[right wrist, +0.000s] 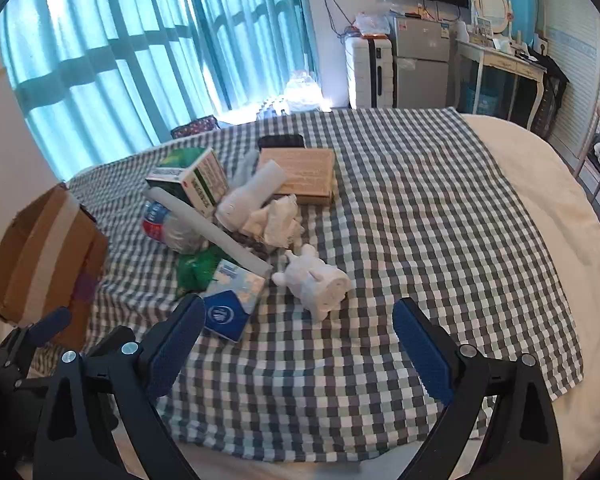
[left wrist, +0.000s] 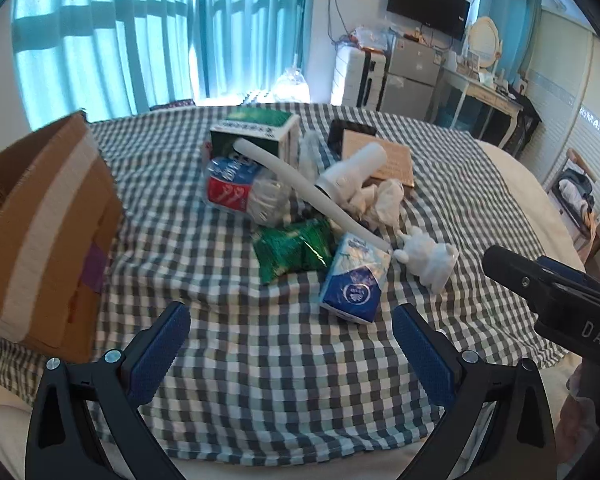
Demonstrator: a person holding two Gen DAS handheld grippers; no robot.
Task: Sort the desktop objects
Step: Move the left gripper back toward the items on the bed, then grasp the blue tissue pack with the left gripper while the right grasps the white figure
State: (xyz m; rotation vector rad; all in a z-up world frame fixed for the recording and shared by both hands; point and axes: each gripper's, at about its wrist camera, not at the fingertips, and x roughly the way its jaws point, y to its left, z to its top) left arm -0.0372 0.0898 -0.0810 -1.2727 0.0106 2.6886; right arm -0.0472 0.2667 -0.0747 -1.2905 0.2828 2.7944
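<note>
Up front in the left wrist view, the left gripper (left wrist: 290, 348) hangs over the checked cloth (left wrist: 260, 380) with its blue-padded fingers (left wrist: 160, 354) spread wide and nothing between them. A heap of desktop clutter lies ahead on the cloth: a blue tissue pack (left wrist: 356, 280) nearest, touching a green foil packet (left wrist: 294, 249) on its left, and a white figurine (left wrist: 428, 258) lying on its side just to the right. A long white tube (left wrist: 300, 188) slants across the heap, over a crushed plastic bottle (left wrist: 240, 190) with a red and blue label. Behind sit a green-and-white box (left wrist: 256, 134), a white flashlight-shaped object (left wrist: 352, 172), crumpled white tissue (left wrist: 384, 200) and a tan flat box (left wrist: 388, 160). An open cardboard box (left wrist: 44, 232) stands at the left edge of the cloth. The right gripper (left wrist: 556, 292) shows at the far right, but this view does not tell how its jaws stand.

From the right wrist view, the right gripper (right wrist: 300, 346) has its jaws wide apart and empty, low over the cloth (right wrist: 420, 240). The tissue pack (right wrist: 230, 300) lies just beyond its left finger (right wrist: 176, 350), the figurine (right wrist: 312, 280) beside it, the tube (right wrist: 212, 228) and bottle (right wrist: 172, 228) further back. The cardboard box (right wrist: 40, 256) stands at left, with part of the left gripper (right wrist: 48, 328) below it
</note>
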